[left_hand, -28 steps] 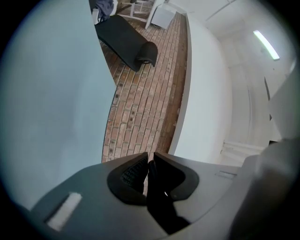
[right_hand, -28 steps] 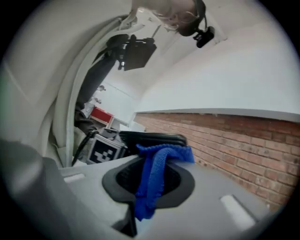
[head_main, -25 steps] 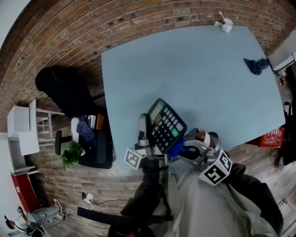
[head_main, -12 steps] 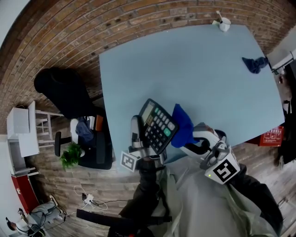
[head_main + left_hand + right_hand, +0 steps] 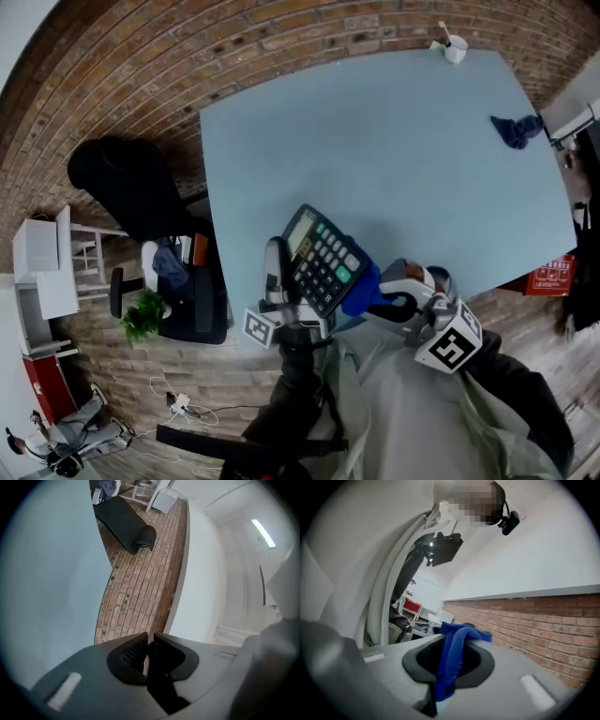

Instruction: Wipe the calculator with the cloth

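In the head view a black calculator point(image 5: 323, 255) with a green key is held up, tilted, above the near edge of the light blue table point(image 5: 394, 141). My left gripper point(image 5: 281, 272) is shut on its left edge; in the left gripper view a thin dark edge of the calculator point(image 5: 152, 672) sits between the closed jaws of the left gripper point(image 5: 149, 646). My right gripper point(image 5: 377, 298) is shut on a blue cloth point(image 5: 361, 284), which lies against the calculator's lower right side. The right gripper view shows the cloth point(image 5: 457, 641) bunched in the right gripper point(image 5: 447, 670).
A second dark blue cloth point(image 5: 517, 129) lies at the table's far right, and a white cup point(image 5: 457, 47) stands at the far edge. Left of the table are a black chair point(image 5: 131, 183) and a small plant point(image 5: 145, 314). A brick wall runs behind.
The cloth swept up over the calculator's right side, then came back down to its lower right edge. The calculator shifted slightly to the left with the left gripper.
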